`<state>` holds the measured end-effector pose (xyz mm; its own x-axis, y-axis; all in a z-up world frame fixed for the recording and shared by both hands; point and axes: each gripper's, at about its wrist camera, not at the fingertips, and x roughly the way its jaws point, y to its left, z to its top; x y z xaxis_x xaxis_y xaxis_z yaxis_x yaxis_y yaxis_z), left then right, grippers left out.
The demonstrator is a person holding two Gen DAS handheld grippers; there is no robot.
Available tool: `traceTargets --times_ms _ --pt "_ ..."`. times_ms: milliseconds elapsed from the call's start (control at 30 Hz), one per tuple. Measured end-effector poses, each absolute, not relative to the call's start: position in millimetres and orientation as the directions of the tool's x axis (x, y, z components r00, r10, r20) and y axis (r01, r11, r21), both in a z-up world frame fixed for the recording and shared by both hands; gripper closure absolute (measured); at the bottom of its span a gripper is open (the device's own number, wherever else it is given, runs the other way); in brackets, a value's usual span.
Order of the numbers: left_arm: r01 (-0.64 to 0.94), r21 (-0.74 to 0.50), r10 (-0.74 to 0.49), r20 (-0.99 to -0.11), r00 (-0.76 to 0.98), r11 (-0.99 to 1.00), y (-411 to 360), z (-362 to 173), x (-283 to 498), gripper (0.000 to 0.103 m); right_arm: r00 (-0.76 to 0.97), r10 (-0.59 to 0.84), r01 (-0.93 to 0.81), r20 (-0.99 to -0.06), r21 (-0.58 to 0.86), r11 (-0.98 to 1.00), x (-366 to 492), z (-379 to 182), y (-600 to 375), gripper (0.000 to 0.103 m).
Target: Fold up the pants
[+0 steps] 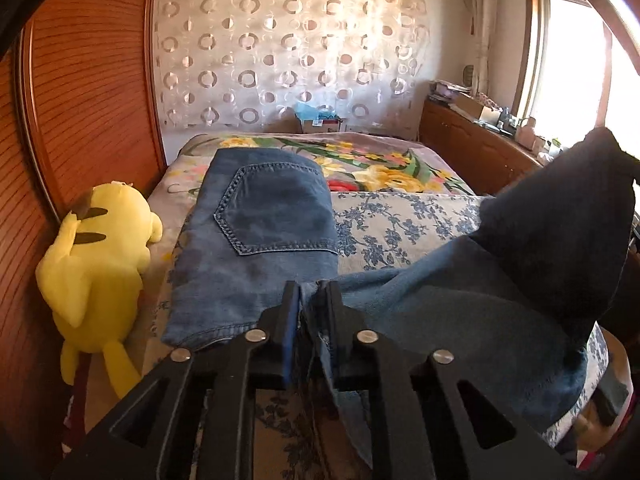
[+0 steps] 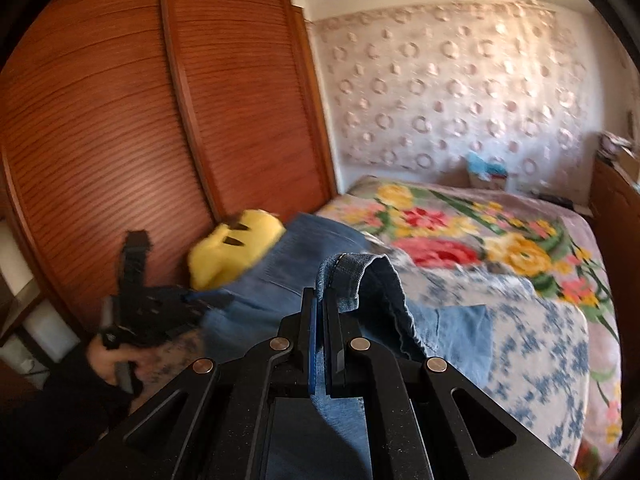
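Observation:
Blue jeans (image 1: 276, 208) lie on the bed with a back pocket facing up. In the left wrist view my left gripper (image 1: 310, 286) is shut on a fold of the denim at the near end. To the right, a dark part of the jeans (image 1: 560, 220) is lifted off the bed. In the right wrist view my right gripper (image 2: 320, 296) is shut on the hemmed edge of a jeans leg (image 2: 356, 272), which loops up above the fingers. The left gripper (image 2: 220, 300) shows at the left with a hand (image 2: 116, 356) holding it, its tips on the denim.
A yellow plush toy (image 1: 100, 248) lies at the bed's left edge against a wooden slatted wardrobe (image 1: 80, 100). A floral blanket (image 1: 380, 160) and a blue-flowered quilt (image 1: 400, 220) cover the bed. A cluttered wooden cabinet (image 1: 472, 148) stands right, and a cardboard box (image 1: 320, 120) beyond.

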<state>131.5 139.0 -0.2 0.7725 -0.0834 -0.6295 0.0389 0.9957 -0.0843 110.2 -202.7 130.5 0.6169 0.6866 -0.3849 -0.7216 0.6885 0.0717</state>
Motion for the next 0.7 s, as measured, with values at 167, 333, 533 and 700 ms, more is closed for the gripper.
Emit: traceTargets --times_ms 167,333,533,700 --pt "-0.017 -0.043 -0.013 -0.606 0.796 0.999 147.3 7.3 111.5 0.053 0.532 0.748 -0.794 -0.396 0.073 0.603 100.4 131.5 -174.3 0.101" --pt "-0.026 -0.079 -0.025 -0.589 0.808 0.996 162.1 7.0 98.5 0.032 0.524 0.715 -0.792 -0.463 0.046 0.609 118.6 116.6 -168.7 0.08" --pt "-0.013 -0.104 -0.05 -0.579 0.814 0.994 159.6 3.8 92.6 0.032 0.557 0.664 -0.76 -0.499 0.015 0.649 144.0 97.2 -178.1 0.076" --pt "0.041 -0.1 -0.091 -0.574 0.814 0.994 136.2 1.4 84.1 0.032 0.575 0.616 -0.724 -0.539 0.016 0.69 167.9 71.1 -178.0 0.068"
